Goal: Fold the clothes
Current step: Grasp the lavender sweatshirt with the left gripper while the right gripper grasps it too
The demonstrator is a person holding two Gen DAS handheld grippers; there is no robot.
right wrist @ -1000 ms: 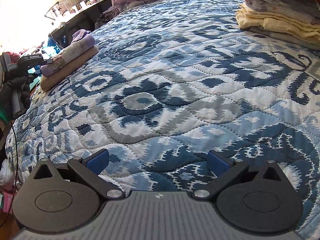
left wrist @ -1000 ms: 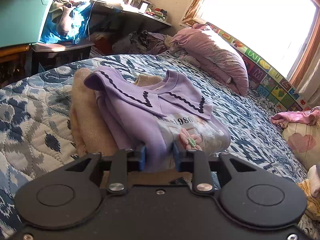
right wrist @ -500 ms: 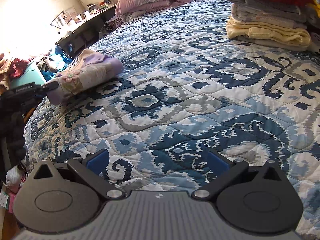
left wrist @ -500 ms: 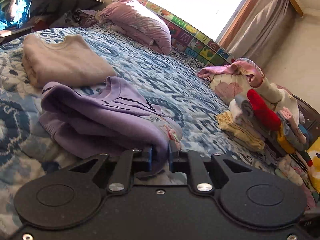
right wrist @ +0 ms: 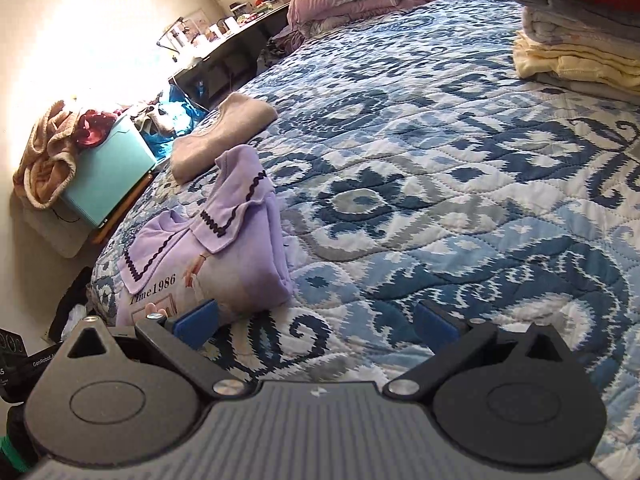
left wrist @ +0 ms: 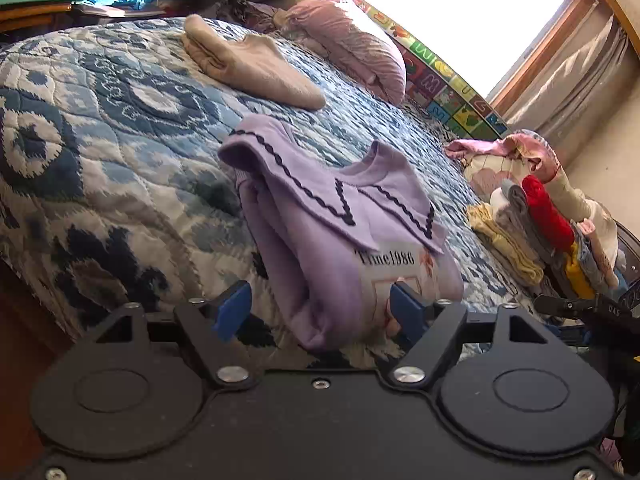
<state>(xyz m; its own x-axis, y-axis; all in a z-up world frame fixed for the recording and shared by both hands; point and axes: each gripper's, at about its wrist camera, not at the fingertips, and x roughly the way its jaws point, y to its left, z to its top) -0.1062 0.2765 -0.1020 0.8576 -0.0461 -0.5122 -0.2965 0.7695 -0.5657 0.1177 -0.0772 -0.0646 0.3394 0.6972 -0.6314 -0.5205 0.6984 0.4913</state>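
A folded purple sweater (left wrist: 340, 232) with black wavy collar trim and a "Time1986" print lies on the blue patterned quilt (left wrist: 100, 168) near the bed's edge. My left gripper (left wrist: 320, 310) is at its near fold. Its jaws are opening: the blue pads (left wrist: 234, 308) stand apart on either side of the fold without pinching it. The right wrist view has the same sweater (right wrist: 224, 256) at lower left. My right gripper (right wrist: 316, 324) is open above bare quilt (right wrist: 440, 200) just right of the sweater, nothing between its fingers.
A folded beige sweater (left wrist: 248, 64) lies farther back on the bed. A stack of folded clothes (left wrist: 532, 228) sits at the right side, near a pink pillow (left wrist: 352, 40) by the window. A teal box (right wrist: 108, 172) and a cluttered desk (right wrist: 224, 52) stand beside the bed.
The left gripper carried the purple sweater off the beige one, set it on the quilt nearer the bed's edge and opened. The right gripper lifted a little and stayed open.
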